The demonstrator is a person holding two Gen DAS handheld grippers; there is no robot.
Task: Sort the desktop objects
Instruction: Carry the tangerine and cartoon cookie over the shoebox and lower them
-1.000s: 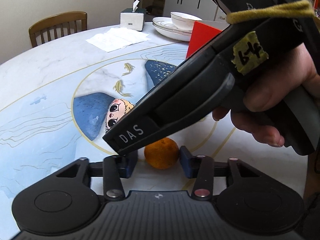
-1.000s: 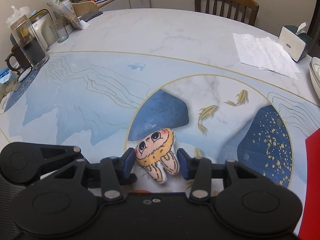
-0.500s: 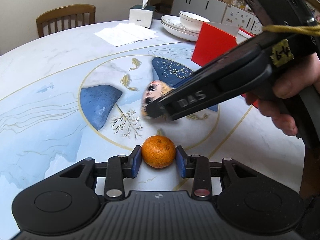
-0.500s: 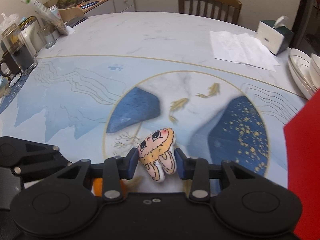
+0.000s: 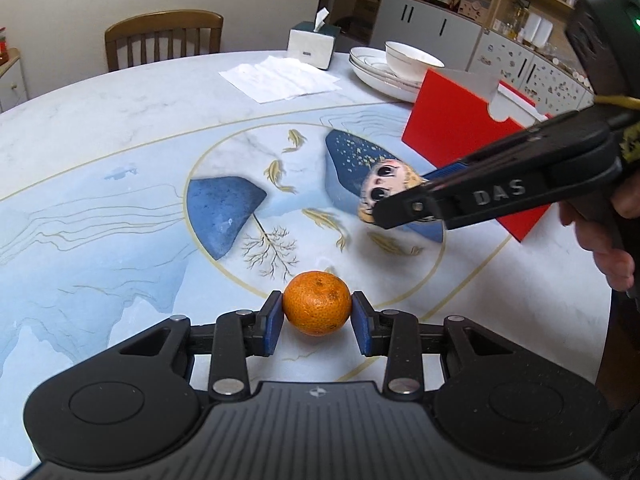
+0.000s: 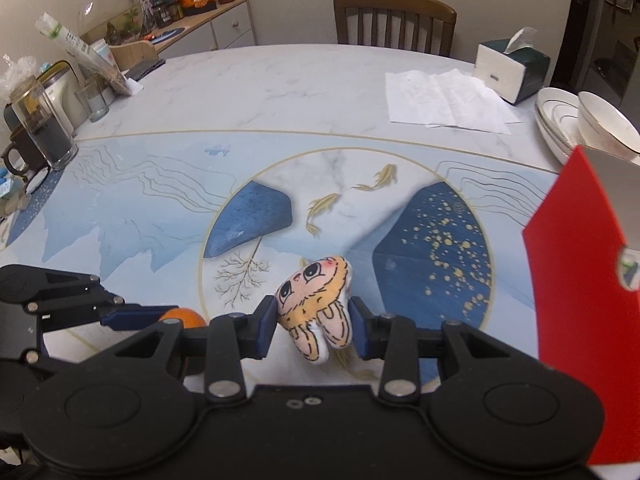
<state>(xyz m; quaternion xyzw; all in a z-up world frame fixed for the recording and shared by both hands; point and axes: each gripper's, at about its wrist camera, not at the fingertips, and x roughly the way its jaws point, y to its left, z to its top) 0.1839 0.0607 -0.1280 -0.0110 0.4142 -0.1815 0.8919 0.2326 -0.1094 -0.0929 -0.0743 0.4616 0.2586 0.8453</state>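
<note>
Orange tangerine [image 5: 317, 303] pinched by left gripper [image 5: 317, 316]; right gripper [image 6: 313, 320] clamps plush doll [image 6: 316, 304].

One mandarin [image 5: 317, 303], one plush toy [image 6: 316, 307], one red box [image 5: 460, 132], one tissue box [image 5: 312, 43], one chair [image 5: 163, 38].

Two black handheld grippers. Left gripper [image 5: 317, 322]: ribbed matte housing, a round recessed disc on each side, triangular cut-outs in the linkage arms, silver pivot screws, blue pads on the fingers [image 5: 273, 323], a small emblem at the housing's centre. Right gripper [image 6: 313, 327]: same build, smooth housing with two small screws at centre. Seen side-on from the left camera: raised "DAS" lettering, a yellow cord and a yellowish tape label near the handle, a green light on top. Bare hand [image 5: 612, 248] at the grip.
</note>
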